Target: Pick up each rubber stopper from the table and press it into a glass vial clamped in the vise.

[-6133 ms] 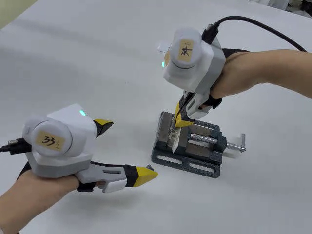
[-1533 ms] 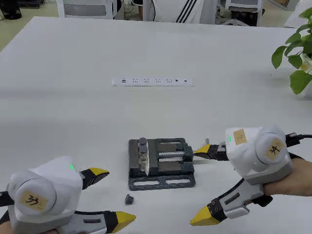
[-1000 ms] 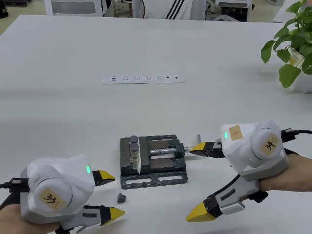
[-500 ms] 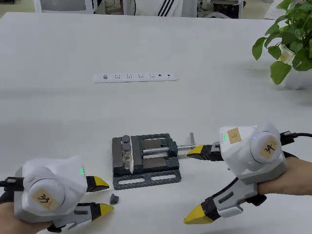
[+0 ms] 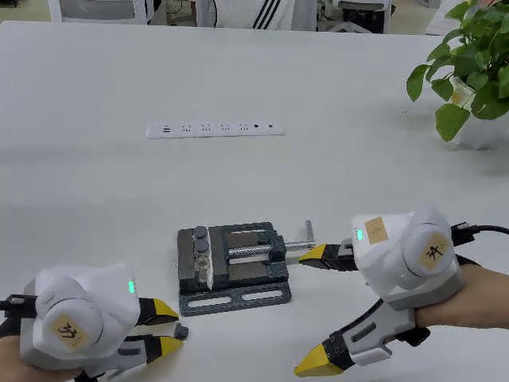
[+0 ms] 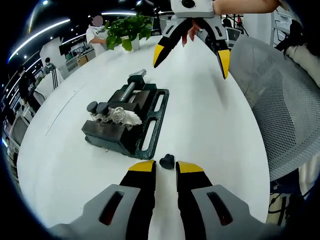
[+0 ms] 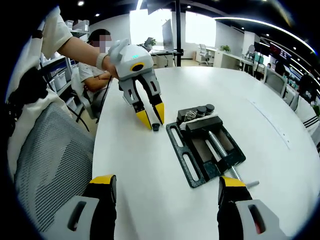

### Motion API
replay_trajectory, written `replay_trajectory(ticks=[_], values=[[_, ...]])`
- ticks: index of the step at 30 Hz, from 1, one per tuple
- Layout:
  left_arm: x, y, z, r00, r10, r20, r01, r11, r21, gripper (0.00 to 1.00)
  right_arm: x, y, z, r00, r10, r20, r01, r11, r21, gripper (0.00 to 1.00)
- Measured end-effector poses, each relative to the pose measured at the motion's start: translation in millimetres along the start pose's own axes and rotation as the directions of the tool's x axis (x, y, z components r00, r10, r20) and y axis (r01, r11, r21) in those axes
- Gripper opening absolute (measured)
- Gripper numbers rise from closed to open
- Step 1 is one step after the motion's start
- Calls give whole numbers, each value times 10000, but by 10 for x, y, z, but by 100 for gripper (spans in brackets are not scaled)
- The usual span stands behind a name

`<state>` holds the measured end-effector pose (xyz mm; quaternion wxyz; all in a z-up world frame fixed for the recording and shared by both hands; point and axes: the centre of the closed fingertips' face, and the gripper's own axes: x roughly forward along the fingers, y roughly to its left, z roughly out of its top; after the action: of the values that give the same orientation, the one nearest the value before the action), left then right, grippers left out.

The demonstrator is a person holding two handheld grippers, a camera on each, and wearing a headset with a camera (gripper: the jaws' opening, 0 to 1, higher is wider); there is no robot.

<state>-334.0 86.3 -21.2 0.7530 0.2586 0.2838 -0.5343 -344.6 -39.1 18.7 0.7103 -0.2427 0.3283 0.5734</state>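
Stopper [image 6: 167,160] sits btwn left hand-held gripper [image 6: 165,167] tips.

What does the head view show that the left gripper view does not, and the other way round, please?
Head view: the white body of the left hand-held gripper, with its label and green light. Left gripper view: a mesh chair beside the table and a person beyond it. Both: the vise clamping two stoppered vials, a loose stopper just ahead of the left hand-held gripper's narrowly parted tips, the right hand-held gripper wide open, and the plant.
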Motion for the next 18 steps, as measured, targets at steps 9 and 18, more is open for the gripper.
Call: replay_trajectory(ticks=[9,18], values=[[-6,-17,5,10000,-2,86,2,10000,-10,8,31,27,0,10000,81,-2,-81,10000,5,82],[-39,-15,43,9994,244,240,-245,9997,41,8,59,67,51,9998,126,155,-127,9999,86,80]])
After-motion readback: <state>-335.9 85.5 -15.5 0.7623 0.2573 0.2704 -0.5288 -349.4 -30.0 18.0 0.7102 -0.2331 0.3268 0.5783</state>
